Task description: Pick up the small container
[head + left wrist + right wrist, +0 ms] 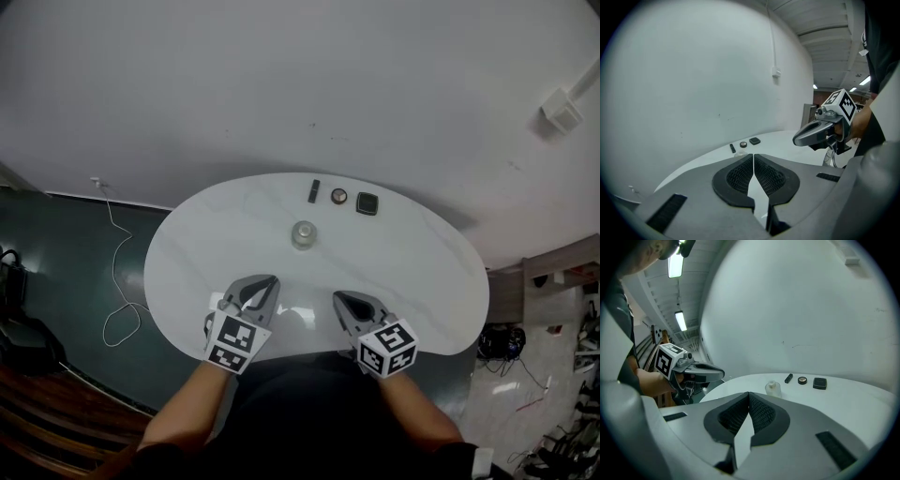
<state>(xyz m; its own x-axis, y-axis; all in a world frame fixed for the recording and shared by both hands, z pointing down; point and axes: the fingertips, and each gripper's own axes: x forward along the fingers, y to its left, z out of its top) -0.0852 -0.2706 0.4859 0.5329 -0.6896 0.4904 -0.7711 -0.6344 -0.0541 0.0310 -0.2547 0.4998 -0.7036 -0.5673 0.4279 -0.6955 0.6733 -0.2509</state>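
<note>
The small container (303, 233), a clear squat jar with a cap, stands alone at the middle of the white oval table (422, 272). In the right gripper view the container (773, 388) sits just beyond my jaws, slightly right of them. My left gripper (272, 281) and right gripper (337, 298) hover side by side over the near edge, well short of the jar. Both are shut with nothing between the pads. From its own camera, the left gripper (753, 157) has its tips pressed together, and the right gripper (749, 394) does too.
At the table's far edge lie a black stick (314, 190), a round compact (338, 196) and a black square case (367, 203). A white cable (117, 281) trails over the dark floor at the left. A white wall rises behind the table.
</note>
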